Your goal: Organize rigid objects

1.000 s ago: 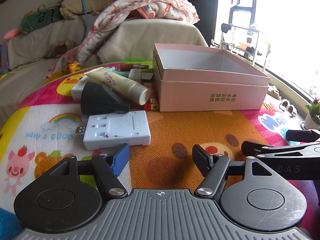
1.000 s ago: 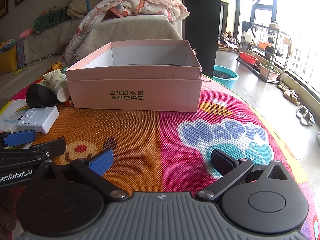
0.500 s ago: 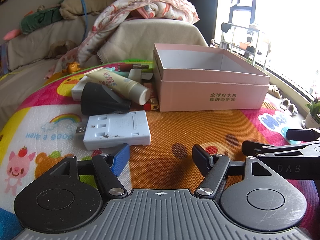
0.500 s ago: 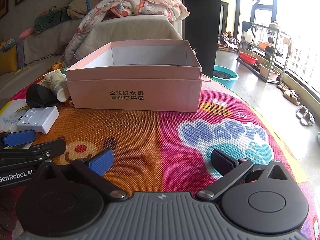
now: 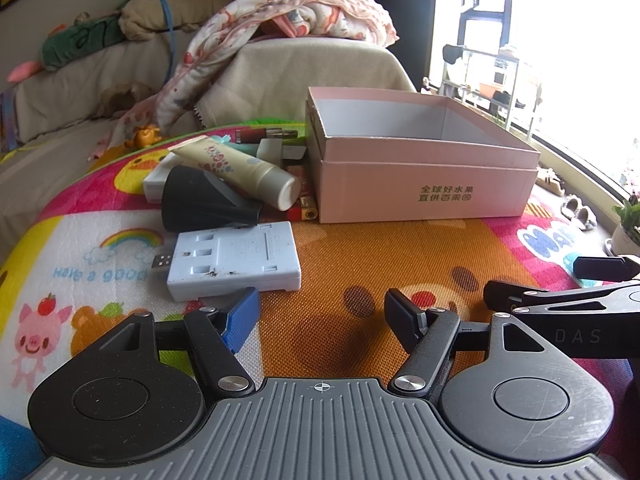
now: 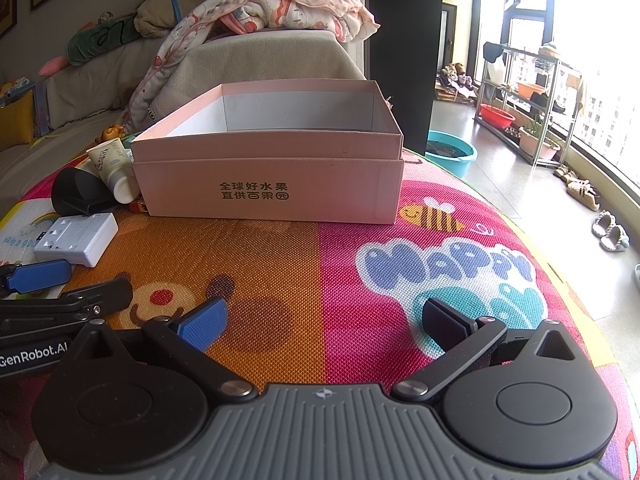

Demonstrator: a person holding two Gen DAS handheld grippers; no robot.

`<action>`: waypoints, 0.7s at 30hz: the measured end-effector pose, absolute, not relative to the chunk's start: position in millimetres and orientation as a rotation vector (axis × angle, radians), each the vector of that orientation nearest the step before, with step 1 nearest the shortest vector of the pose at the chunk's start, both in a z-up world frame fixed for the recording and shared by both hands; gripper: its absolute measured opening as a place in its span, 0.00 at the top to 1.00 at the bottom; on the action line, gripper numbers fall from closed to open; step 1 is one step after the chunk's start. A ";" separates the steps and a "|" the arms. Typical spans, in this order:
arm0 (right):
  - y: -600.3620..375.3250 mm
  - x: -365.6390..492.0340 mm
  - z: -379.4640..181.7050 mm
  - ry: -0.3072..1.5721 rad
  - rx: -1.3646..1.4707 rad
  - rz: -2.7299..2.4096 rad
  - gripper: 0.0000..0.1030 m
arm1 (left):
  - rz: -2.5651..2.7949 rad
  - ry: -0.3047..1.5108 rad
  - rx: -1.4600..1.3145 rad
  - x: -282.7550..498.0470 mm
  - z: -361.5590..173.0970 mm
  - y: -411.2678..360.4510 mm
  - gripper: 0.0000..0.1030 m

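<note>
My left hand-held gripper (image 5: 320, 312) hangs wide open and empty, nearer than the equally open, empty right hand-held gripper (image 6: 322, 320). The pale blue flat plastic charger (image 5: 234, 258) lies just ahead-left on the colourful play mat (image 5: 400, 256), its long axis crosswise; the open pink cardboard box (image 5: 424, 192) sits beyond, to the right.

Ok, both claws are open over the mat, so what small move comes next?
Probably ease the left claw forward and slightly left onto the white charger. It lies flat, nearest that claw, apart from the pile, and the pink box looks empty. The right claw has nothing in front but mat.
</note>
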State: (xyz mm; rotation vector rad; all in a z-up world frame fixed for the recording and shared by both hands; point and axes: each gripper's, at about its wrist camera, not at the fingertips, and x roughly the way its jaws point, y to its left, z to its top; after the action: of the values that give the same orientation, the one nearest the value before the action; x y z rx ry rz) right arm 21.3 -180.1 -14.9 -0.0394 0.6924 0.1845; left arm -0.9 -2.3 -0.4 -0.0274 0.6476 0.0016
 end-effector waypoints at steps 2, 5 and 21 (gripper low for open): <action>-180.0 21.4 -15.1 0.693 -0.037 0.185 0.00 | 0.002 0.648 -0.026 -0.9 -0.4 -2.2 0.28; -180.6 20.8 -14.9 0.694 -0.038 0.185 0.00 | 0.001 0.647 -0.029 -2.9 1.5 -3.1 0.28; -177.8 38.4 -4.2 0.821 -0.103 0.258 0.00 | -0.099 0.438 -0.092 -7.3 61.6 68.2 0.31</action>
State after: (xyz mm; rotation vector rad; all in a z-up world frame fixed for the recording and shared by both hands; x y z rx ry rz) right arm 38.4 -177.8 -4.2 -0.1028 0.8214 0.2583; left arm -7.3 68.2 61.6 -0.0922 0.4383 -0.0985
